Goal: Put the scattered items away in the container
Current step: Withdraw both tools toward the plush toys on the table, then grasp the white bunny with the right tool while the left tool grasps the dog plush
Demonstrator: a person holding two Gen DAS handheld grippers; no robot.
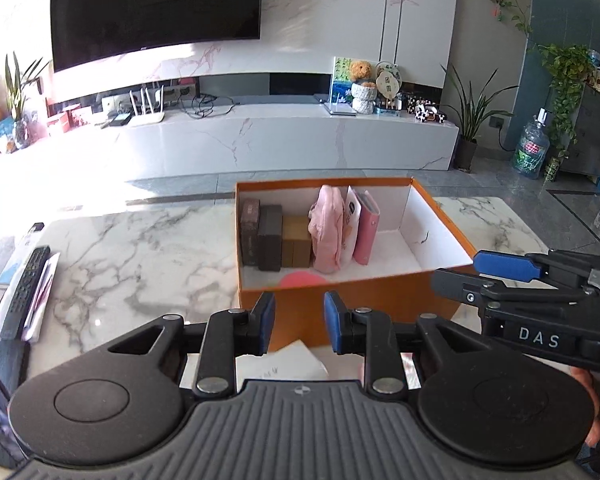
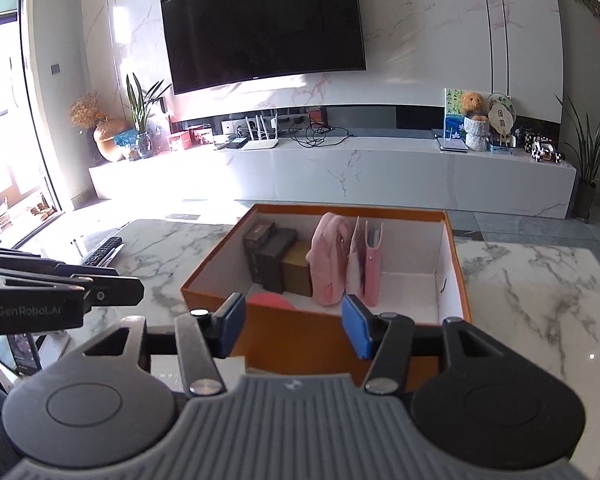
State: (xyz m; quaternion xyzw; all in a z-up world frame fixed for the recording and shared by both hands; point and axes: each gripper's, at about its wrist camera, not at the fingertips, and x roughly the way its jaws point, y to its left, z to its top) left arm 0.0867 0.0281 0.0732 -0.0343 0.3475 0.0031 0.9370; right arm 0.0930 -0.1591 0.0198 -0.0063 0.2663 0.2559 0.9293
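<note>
Both grippers, left (image 1: 299, 328) and right (image 2: 295, 328), jaws parted and empty, before the orange box (image 1: 380, 300) at the table's (image 1: 120, 264) near edge.

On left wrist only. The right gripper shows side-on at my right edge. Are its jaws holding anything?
Observer: No. The right wrist view shows the right gripper with jaws apart and nothing between them, just short of the orange box.
Operator: Where is my left gripper relative to the box?
Observer: The left gripper is outside it, left of the near-left corner, above the marble table.
Operator: Any items on the table right of the box? The right gripper blocks that for me.
Observer: None in the stretch the right wrist view shows, only bare marble.
</note>
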